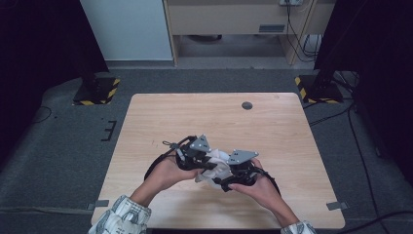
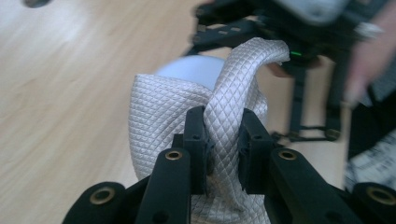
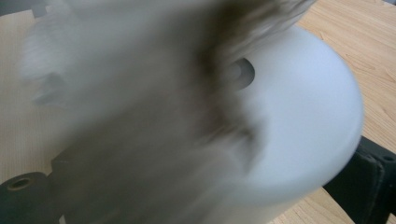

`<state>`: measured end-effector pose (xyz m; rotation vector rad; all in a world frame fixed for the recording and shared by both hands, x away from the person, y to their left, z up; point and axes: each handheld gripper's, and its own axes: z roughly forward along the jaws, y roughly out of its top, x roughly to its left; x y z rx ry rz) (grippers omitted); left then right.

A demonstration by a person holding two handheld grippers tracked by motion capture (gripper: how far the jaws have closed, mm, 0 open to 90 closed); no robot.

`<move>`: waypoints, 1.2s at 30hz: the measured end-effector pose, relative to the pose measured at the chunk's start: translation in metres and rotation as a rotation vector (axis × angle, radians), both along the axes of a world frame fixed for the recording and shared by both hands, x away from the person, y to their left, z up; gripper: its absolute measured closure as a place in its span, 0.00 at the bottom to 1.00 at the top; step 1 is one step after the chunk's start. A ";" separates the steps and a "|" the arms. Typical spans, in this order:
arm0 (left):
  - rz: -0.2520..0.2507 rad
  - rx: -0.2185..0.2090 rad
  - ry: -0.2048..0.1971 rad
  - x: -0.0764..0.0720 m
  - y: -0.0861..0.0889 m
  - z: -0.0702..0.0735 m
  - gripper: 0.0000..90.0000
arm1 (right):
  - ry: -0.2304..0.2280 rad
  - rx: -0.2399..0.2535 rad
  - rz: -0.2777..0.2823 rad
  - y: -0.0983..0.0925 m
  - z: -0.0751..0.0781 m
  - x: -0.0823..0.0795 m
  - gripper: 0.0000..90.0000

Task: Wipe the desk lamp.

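Observation:
A white quilted cloth point(image 1: 220, 164) hangs between my two grippers over the front middle of the wooden table point(image 1: 195, 112). My left gripper point(image 2: 223, 122) is shut on a twisted fold of the cloth point(image 2: 159, 116), and in the high view it point(image 1: 207, 162) sits left of the bundle. Behind the cloth is a white round container point(image 2: 191, 70). Up close that container point(image 3: 303, 116) sits between the jaws of my right gripper point(image 3: 210, 182), which is shut on it. Blurred cloth point(image 3: 140, 116) drapes over the container's left side.
A small dark round spot point(image 1: 247, 105) marks the table's far side. Yellow-and-black striped stand bases point(image 1: 97, 90) point(image 1: 316, 88) sit on the floor off both far corners. Cables trail on the right. The person's patterned sleeves point(image 1: 122, 217) come in at the near edge.

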<state>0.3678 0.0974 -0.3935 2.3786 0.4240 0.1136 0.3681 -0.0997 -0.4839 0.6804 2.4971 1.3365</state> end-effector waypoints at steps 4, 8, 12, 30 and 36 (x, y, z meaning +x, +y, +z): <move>-0.011 -0.001 -0.005 0.001 -0.014 0.000 0.84 | -0.001 -0.002 -0.001 0.001 0.000 0.000 0.10; 0.032 -0.010 -0.022 0.020 -0.031 -0.002 0.84 | 0.001 -0.004 -0.006 -0.001 0.000 -0.001 0.10; 0.057 0.010 -0.038 0.032 -0.032 -0.001 0.84 | 0.001 0.003 -0.013 -0.002 0.000 0.000 0.10; -0.002 -0.028 -0.001 0.012 -0.031 -0.003 0.84 | -0.001 -0.001 -0.026 -0.001 0.000 0.002 0.10; 0.076 -0.045 -0.061 0.027 -0.033 -0.001 0.84 | 0.000 -0.001 -0.046 -0.004 0.000 0.003 0.10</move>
